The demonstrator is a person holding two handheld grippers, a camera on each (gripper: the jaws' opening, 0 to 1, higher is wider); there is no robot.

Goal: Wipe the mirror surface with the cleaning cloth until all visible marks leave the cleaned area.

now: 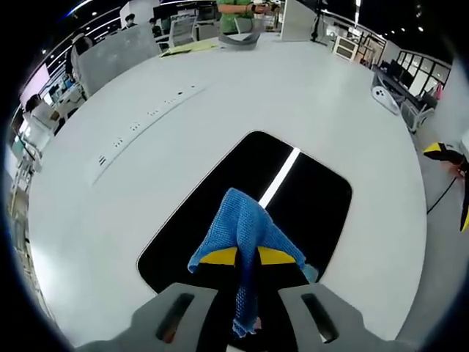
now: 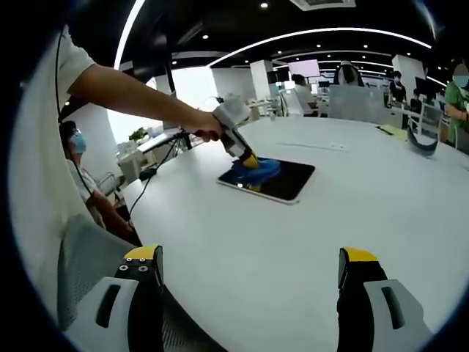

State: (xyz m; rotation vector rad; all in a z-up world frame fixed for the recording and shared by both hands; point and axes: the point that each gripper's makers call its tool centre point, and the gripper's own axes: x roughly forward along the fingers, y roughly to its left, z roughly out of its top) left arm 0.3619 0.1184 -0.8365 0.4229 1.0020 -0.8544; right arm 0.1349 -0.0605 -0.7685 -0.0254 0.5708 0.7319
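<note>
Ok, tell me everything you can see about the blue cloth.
The blue cloth is a knitted-looking, textured fabric, bunched and draped rather than spread flat. The left gripper is shut on it: a strip hangs down between the jaws while the rest fans out in front over the dark, glossy mirror lying flat on the white table. In the right gripper view it shows as a crumpled blue heap pressed onto the mirror's near-left part.

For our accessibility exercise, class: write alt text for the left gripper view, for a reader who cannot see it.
The left gripper holds a blue cleaning cloth against a dark rectangular mirror lying flat on a white table. A bright strip of light reflects in the mirror, and chairs and people sit at the table's far edge.
</note>
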